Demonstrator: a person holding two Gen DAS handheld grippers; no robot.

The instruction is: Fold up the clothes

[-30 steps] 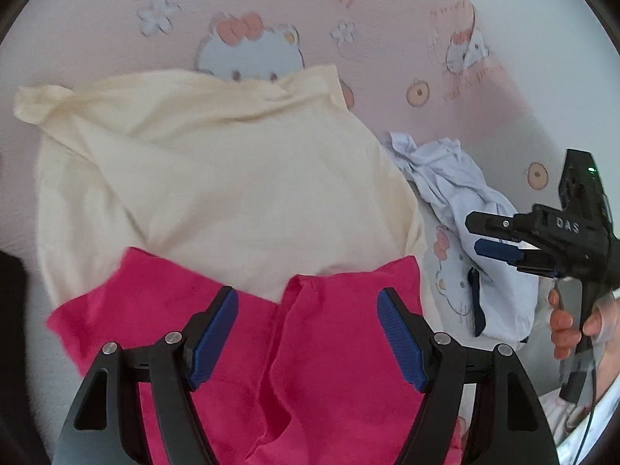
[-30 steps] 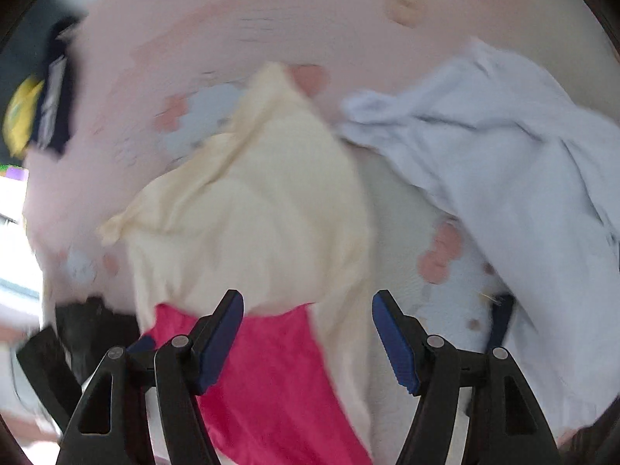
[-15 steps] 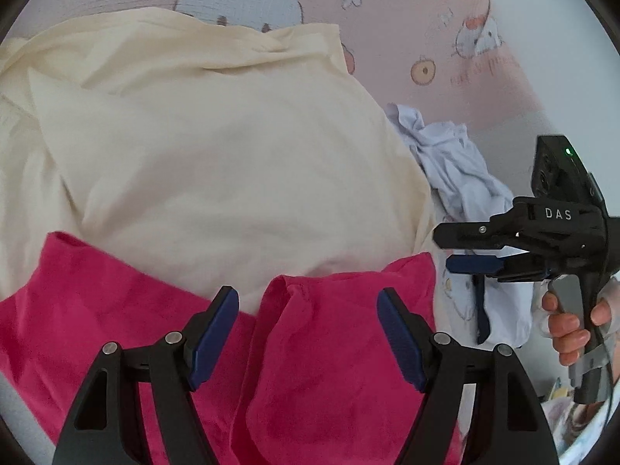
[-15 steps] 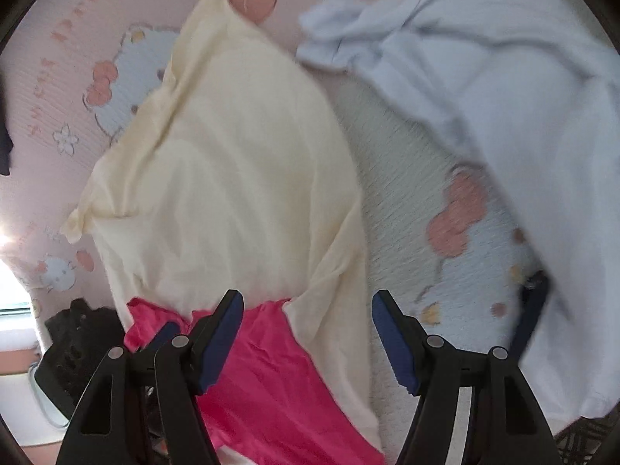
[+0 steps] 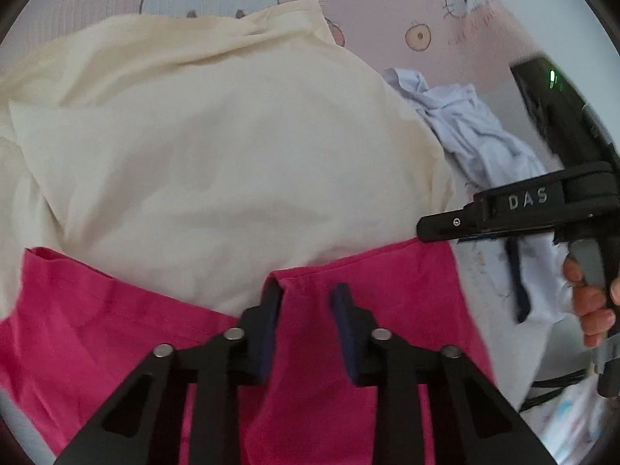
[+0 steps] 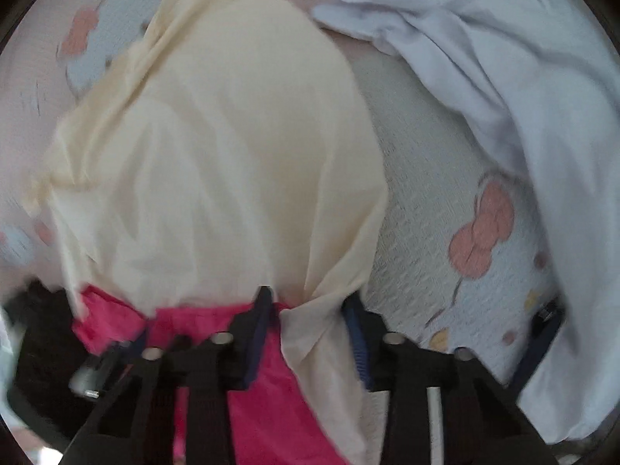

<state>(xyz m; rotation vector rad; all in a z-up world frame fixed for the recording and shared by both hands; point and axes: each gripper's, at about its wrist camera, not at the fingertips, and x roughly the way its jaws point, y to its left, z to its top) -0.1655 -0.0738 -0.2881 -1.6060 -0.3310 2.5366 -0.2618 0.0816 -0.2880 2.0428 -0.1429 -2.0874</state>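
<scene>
A cream shirt (image 5: 217, 162) lies spread on the bed, partly over a bright pink garment (image 5: 348, 333). My left gripper (image 5: 306, 302) has its jaws half closed around a raised fold of the pink garment's upper edge. My right gripper (image 6: 310, 310) has its jaws half closed around the cream shirt's (image 6: 232, 147) bunched lower corner, with the pink garment (image 6: 248, 356) under its left finger. The right gripper also shows in the left wrist view (image 5: 438, 228), at the cream shirt's right edge.
A pale blue-white garment (image 5: 476, 131) lies crumpled to the right, also in the right wrist view (image 6: 523, 89). The pink cartoon-print bedsheet (image 5: 387, 4) lies under everything. A dark strap (image 5: 517, 283) lies near the white garment.
Both grippers moved down and in to the clothes, and their jaws narrowed from wide open to about half. Fabric now sits between each pair of fingers.
</scene>
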